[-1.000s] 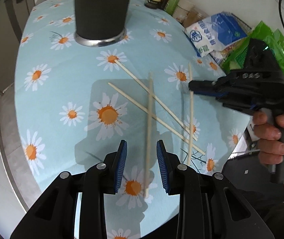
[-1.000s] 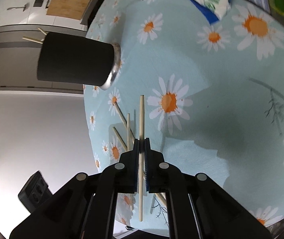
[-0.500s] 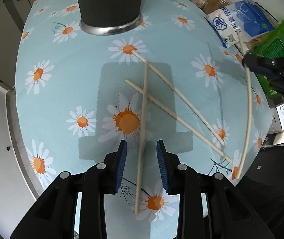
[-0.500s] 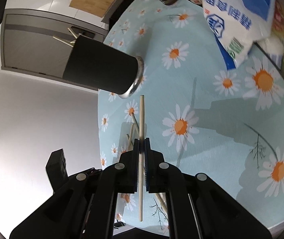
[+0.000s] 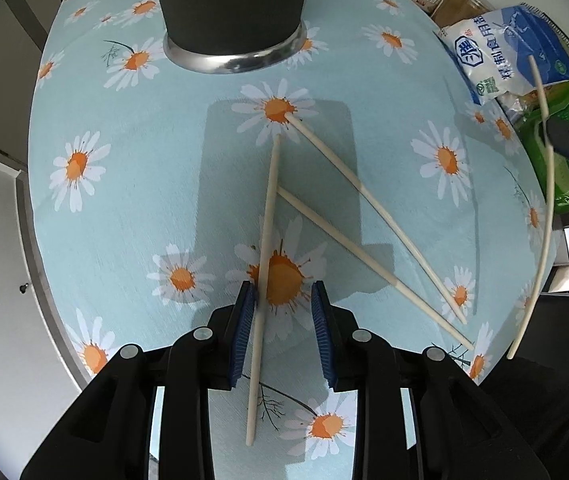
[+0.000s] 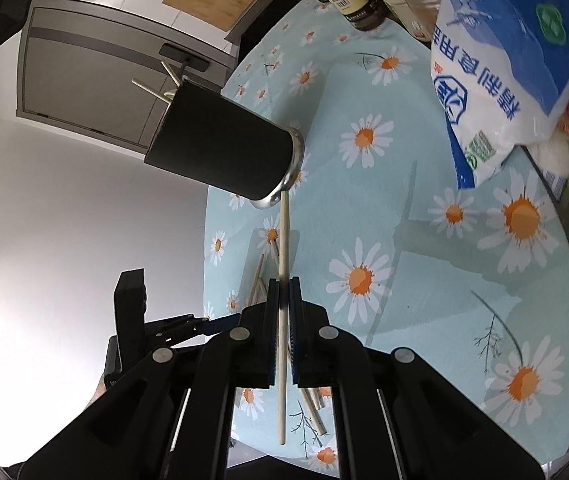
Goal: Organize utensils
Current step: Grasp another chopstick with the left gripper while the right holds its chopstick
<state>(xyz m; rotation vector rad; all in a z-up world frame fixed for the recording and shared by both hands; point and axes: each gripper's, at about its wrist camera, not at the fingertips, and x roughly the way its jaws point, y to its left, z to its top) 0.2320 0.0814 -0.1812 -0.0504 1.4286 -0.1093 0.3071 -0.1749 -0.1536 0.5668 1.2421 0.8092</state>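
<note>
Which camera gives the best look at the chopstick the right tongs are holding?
The right wrist view: the chopstick runs straight up the middle, clamped between the right tongs, nearly all of it visible. The left wrist view shows it only at the far right edge, bowed by the lens and partly blurred.

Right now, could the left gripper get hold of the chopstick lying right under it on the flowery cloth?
Probably yes. The left gripper is open and points down with that chopstick already between its fingers, close to one blue pad. Nothing lies over it there; farther up it crosses another chopstick, clear of the fingers.
</note>
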